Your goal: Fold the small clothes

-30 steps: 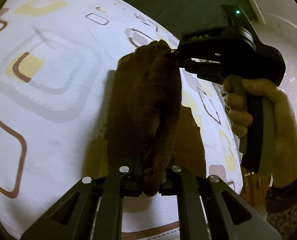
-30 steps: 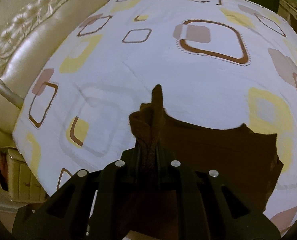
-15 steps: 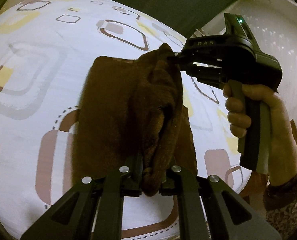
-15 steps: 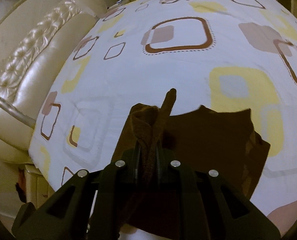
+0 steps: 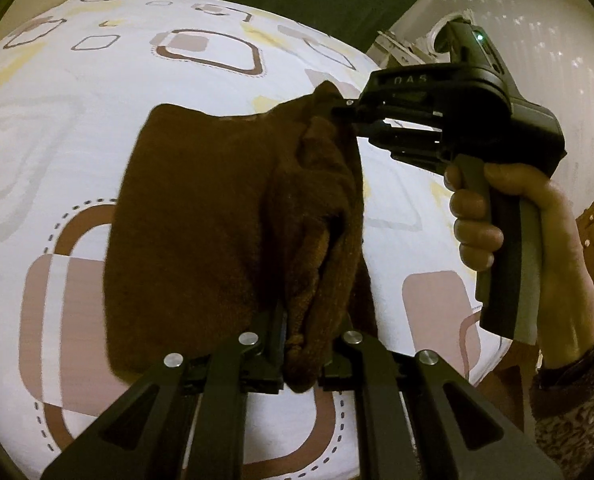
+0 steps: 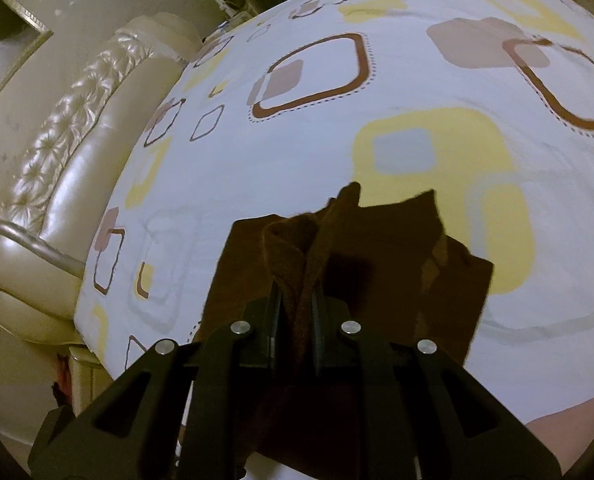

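A fold is midway. At lower centre of the left view, the left gripper (image 5: pixel 303 360) pinches one bunched edge of a fuzzy brown garment (image 5: pixel 201 240); at upper right, the right gripper (image 5: pixel 343 110) clamps the opposite edge. The cloth drapes onto a smooth patterned bedsheet (image 5: pixel 77 128), apparently partly doubled. Next: lay the held edge flat, aligned.

The brown fuzzy garment (image 5: pixel 201 216) hangs bunched over the bed's near edge — its lower part draping on the sheet (image 5: pixel 77 152).
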Motion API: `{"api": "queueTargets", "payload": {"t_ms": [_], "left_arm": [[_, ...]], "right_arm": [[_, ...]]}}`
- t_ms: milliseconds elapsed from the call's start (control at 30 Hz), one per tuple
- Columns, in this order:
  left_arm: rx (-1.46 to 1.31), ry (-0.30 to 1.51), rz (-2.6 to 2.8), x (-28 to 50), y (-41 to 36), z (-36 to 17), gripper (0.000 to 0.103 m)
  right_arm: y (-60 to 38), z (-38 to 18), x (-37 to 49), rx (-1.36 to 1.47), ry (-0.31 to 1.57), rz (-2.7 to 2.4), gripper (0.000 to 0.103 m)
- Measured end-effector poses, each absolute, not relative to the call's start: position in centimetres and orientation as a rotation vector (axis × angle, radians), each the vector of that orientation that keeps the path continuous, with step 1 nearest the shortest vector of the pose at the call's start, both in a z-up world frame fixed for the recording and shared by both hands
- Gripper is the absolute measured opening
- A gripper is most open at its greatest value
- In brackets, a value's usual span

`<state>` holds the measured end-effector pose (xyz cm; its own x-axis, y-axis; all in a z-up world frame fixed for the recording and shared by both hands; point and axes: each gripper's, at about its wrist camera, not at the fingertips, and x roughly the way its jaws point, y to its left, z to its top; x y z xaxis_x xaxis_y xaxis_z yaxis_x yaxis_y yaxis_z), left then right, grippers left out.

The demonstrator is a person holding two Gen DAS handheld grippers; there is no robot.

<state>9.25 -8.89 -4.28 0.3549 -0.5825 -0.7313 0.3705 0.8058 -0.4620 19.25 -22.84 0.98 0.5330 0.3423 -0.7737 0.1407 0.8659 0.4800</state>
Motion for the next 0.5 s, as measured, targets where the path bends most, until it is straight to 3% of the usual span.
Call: {"api": "queueTargets", "payload": {"t_ms": [500], "left_arm": [[-0.186,1.077,-0.633,8.7,-14.0,-6.5,0.01]], "right_arm": [[-29.0,-2.7,16.3,0.654,0.989,0.1,0.012]]}}
